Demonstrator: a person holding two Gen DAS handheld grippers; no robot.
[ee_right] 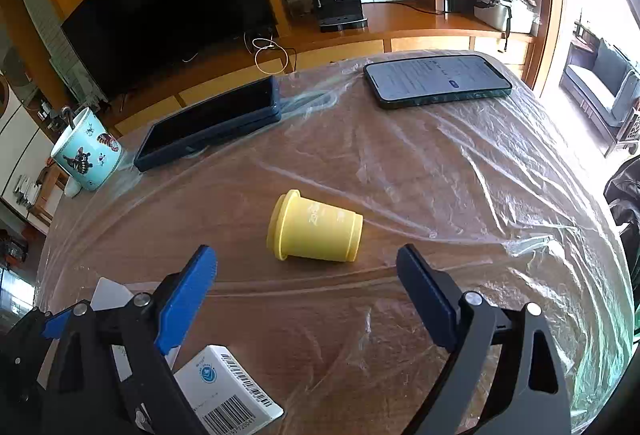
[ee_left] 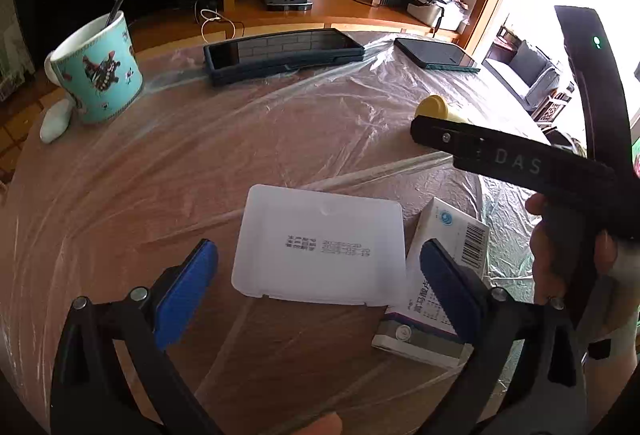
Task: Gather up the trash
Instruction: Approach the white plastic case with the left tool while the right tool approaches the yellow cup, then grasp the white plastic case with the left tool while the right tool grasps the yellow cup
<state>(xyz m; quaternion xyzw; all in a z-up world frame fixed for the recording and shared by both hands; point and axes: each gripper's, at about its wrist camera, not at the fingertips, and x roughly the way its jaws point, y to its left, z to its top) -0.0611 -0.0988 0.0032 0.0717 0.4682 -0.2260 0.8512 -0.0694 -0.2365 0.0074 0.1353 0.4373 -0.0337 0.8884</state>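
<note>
A flat white plastic lid (ee_left: 320, 247) with printed dates lies on the plastic-covered table just ahead of my left gripper (ee_left: 320, 283), which is open and empty above it. A white medicine box with a barcode (ee_left: 448, 255) lies beside its right finger and shows in the right wrist view (ee_right: 228, 391). A small yellow cup (ee_right: 316, 231) lies on its side just ahead of my right gripper (ee_right: 308, 287), which is open and empty. In the left wrist view the cup's rim (ee_left: 434, 107) peeks over the right gripper's black body (ee_left: 516, 163).
A turquoise patterned mug with a spoon (ee_left: 98, 73) stands at the far left beside a white pebble-shaped object (ee_left: 56, 121). A dark tablet (ee_left: 280, 53) and a phone (ee_right: 436, 79) lie at the far edge. Crinkled plastic film (ee_right: 480, 195) covers the round wooden table.
</note>
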